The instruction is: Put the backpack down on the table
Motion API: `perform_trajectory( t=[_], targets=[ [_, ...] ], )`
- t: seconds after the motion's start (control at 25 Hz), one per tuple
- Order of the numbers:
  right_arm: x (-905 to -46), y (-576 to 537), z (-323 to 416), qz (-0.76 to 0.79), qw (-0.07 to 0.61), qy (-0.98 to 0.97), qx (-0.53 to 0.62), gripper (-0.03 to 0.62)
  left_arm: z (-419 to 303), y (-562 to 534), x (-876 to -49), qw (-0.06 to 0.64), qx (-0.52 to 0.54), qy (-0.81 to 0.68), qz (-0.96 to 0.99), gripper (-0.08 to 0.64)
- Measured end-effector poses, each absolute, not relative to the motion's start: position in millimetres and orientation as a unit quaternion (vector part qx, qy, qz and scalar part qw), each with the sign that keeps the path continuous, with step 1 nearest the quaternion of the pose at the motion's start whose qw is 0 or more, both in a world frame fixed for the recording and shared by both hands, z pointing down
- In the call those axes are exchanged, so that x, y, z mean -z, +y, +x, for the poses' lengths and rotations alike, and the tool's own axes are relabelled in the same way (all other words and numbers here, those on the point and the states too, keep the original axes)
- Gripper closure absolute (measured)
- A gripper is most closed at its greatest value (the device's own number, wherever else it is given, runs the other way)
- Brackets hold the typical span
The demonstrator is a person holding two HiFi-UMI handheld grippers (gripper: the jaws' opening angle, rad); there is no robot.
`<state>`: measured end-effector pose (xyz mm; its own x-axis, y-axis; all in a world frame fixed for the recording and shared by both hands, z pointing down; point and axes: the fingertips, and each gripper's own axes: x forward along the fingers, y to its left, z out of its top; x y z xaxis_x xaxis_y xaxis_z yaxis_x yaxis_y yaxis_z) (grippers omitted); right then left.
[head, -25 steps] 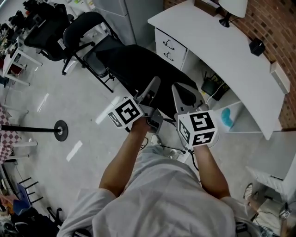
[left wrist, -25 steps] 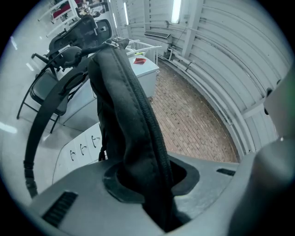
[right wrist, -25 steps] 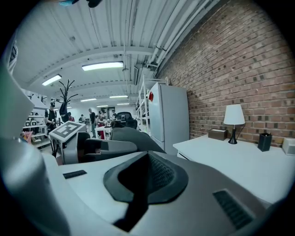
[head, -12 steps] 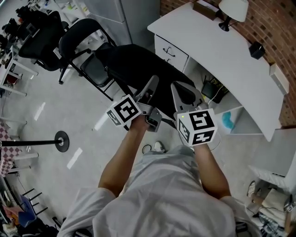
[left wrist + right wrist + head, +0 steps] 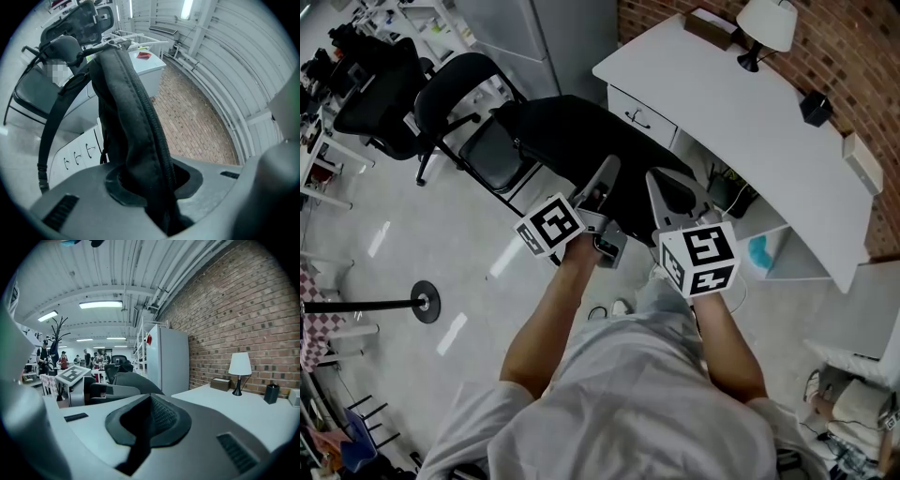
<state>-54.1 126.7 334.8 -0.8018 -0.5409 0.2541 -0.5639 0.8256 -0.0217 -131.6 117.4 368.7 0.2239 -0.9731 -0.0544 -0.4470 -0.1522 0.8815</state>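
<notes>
The black backpack hangs in the air in front of me, between both grippers and beside the white table. My left gripper is shut on a thick padded edge of the backpack, which rises out of the jaws with a strap dangling at the left. My right gripper grips the backpack's right side; in the right gripper view its jaws stand closed on a thin black piece. The table top lies just to the right of them.
On the table stand a lamp, a small black box and a brown box at the back. Drawers sit under its left end. A black chair stands at the left, a post base on the floor.
I have stepped along with the backpack held in both grippers. The chairs and the table have slid lower and left in the head view. Both grips are unchanged.
</notes>
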Motion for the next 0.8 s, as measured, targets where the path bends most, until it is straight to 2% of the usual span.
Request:
perform_trajectory(
  t=[0.8],
  targets=[
    [-332.6,-27.2,-39.0,0.281,0.099,-0.953,-0.059,0.591,-125.8,-34.4,-368.6,0.381,0.350,-0.534,0.668,0.460]
  ],
)
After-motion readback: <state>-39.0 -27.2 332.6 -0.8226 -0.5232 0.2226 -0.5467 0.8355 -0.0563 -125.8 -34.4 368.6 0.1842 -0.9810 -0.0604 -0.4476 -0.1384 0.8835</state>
